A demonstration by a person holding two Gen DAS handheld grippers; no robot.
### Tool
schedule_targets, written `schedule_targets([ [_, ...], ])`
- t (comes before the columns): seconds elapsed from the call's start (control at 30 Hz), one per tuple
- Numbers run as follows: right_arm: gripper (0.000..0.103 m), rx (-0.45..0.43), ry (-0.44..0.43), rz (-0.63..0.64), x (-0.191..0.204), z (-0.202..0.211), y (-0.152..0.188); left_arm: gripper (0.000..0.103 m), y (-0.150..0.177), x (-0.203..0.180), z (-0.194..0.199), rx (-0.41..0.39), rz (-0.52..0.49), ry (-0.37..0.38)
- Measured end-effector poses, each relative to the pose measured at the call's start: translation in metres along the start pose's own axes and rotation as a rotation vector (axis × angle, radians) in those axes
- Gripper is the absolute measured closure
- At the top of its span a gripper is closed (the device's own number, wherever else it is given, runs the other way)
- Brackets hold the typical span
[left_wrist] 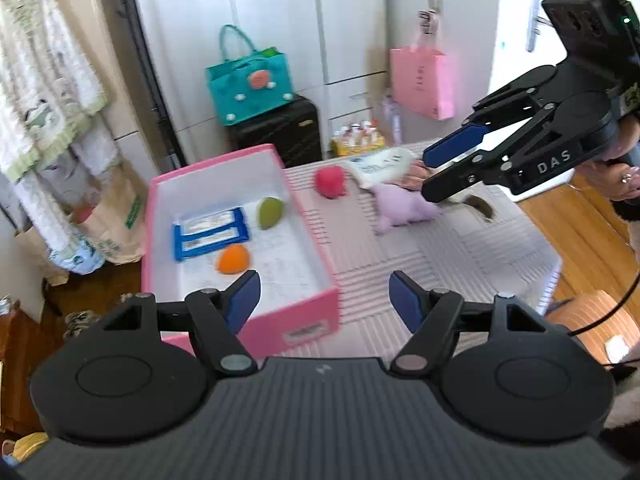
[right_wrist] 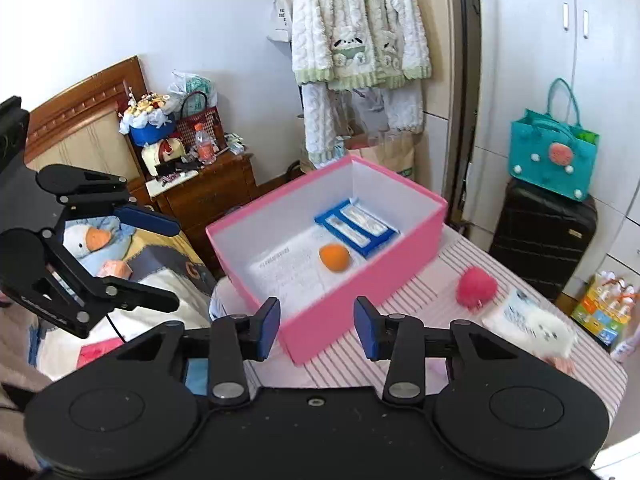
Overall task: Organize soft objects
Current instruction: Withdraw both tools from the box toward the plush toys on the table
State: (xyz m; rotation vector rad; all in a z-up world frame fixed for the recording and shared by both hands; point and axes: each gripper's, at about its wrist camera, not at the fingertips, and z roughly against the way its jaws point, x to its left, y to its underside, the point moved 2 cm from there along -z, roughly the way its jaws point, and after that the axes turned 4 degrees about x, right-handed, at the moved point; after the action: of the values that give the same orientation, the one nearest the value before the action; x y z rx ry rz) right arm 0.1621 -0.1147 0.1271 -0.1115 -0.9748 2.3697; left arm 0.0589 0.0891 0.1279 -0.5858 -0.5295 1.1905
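The pink box sits on the striped table. It is where the soft things go. Three things lie inside it: an orange soft ball, a green soft ball and a blue flat packet. They lie on the white floor of the box, a little apart from each other, so there is lots of room for more.

More soft things wait on the table outside the box. A red fluffy ball sits just beside the far end of the box. Next to the red ball is a white soft pouch. In front of the pouch lies a purple plush toy. These probably need to go in the box next.

The left gripper hangs above the near corner of the box. Its blue fingers are spread apart and nothing is between them. It is empty, so it looks ready to pick up something new.

The right gripper is also above the near edge of the box. Its fingers are apart too, with only air between them. In the left camera it reaches in from the right, up over the purple toy and the pouch. A hand holds it.

Around the table are a teal bag on a black suitcase, a pink bag hanging on the cupboard, and a fluffy robe on a hanger.
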Motion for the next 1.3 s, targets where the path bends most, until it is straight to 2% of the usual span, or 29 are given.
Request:
schedule_targets([
  [0.2, 0.047, 0.003, 0.031, -0.026, -0.003, 0.014, 0.041, 0.028, 0.01, -0.03, -0.008, 0.017, -0.061, 0.041],
  [0.43, 0.046, 0.021, 0.045, -0.088, -0.015, 0.017, 0.089, 0.025, 0.02, -0.039, -0.036, 0.041, -0.017, 0.138],
  [0.67, 0.044, 0.028, 0.067, -0.115, -0.025, 0.018, 0.118, 0.024, 0.023, -0.05, -0.058, 0.04, -0.009, 0.147],
  [0.77, 0.042, 0.025, 0.081, -0.104, -0.028, 0.017, 0.125, 0.021, 0.019, -0.053, -0.063, 0.024, 0.003, 0.161],
  [0.93, 0.039, -0.013, 0.117, -0.07, -0.036, 0.013, 0.137, 0.018, 0.012, -0.067, -0.074, -0.046, -0.025, 0.152],
  [1.07, 0.037, -0.053, 0.135, -0.056, -0.048, 0.005, 0.146, 0.016, 0.003, -0.077, -0.089, -0.075, -0.024, 0.185],
  [1.3, 0.035, -0.08, 0.186, -0.096, -0.083, -0.005, 0.156, 0.015, -0.016, -0.086, -0.123, -0.109, 0.017, 0.206],
])
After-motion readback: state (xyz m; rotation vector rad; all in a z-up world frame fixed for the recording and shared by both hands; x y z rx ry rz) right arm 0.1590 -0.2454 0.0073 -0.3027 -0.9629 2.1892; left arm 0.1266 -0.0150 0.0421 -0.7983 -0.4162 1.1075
